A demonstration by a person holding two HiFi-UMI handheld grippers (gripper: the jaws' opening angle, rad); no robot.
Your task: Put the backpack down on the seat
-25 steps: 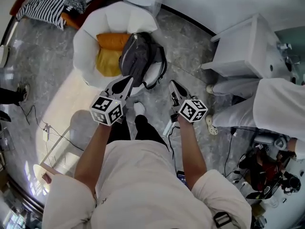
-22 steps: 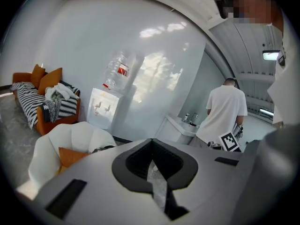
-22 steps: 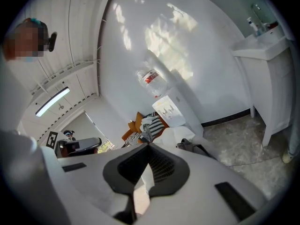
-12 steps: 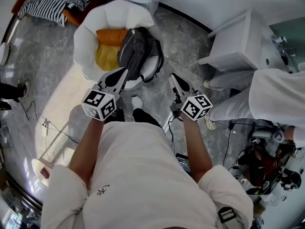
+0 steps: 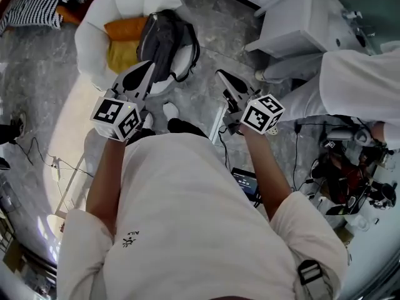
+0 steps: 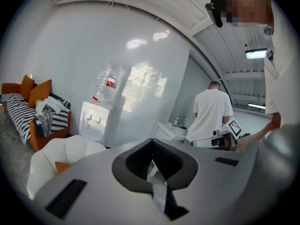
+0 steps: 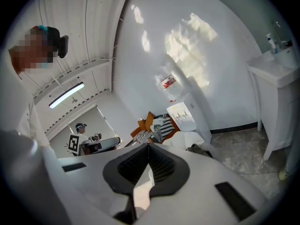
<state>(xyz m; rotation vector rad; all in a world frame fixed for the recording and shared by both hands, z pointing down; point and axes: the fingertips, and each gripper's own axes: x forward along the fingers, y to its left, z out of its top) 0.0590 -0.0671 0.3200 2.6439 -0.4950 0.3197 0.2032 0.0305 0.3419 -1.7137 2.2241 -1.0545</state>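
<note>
Backpack on white seat, just beyond left hand-held gripper.

The head view looks steeply down from above the person's shoulders onto the grey marbled floor, with the white rounded armchair at far left. The left gripper view rides on the left claw, facing almost level across the room; the right gripper view does so from the right claw. Both gripper views share the white water dispenser, the armchair and the black-and-white striped sofa by the far wall.
</note>
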